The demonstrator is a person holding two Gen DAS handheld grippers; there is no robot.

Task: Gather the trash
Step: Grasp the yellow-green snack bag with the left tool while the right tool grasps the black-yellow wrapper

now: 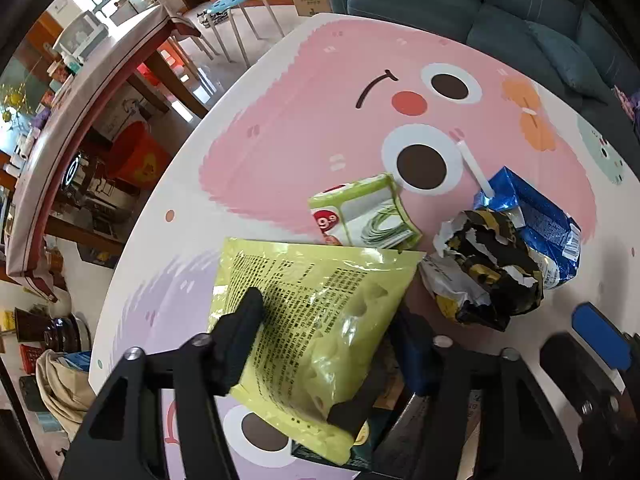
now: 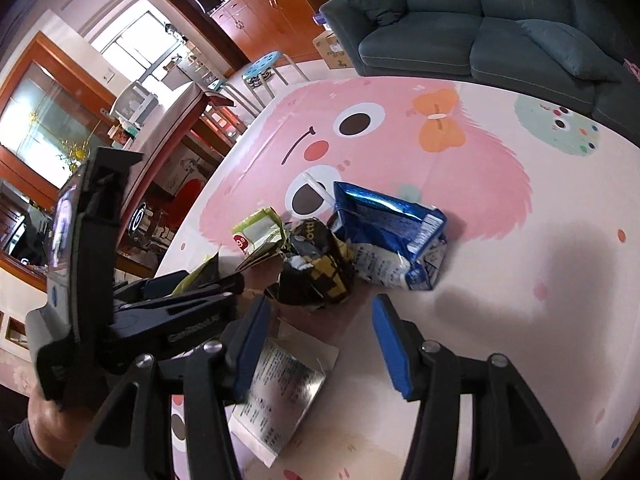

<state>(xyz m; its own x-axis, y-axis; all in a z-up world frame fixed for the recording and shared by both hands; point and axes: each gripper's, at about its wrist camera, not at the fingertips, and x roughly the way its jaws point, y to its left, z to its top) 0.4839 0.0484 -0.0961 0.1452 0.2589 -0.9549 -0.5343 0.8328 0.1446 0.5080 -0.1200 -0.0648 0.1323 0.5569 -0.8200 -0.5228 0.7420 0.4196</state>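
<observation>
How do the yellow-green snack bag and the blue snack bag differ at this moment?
The yellow-green snack bag is pinched in the left claw, lifted off the table; the blue snack bag lies on the table, ungripped. The yellow-green one looks fairly flat and smooth; the blue one is crumpled and torn open. Both carry printed text and are packaging trash.

Around me I see a dark teal sofa point(image 2: 500, 28) beyond the cartoon-printed table point(image 2: 520, 280), a blue stool point(image 2: 262, 65) on pale floor, reddish wooden cabinets point(image 2: 256, 12), and a bright window point(image 2: 132, 40) giving daylight
</observation>
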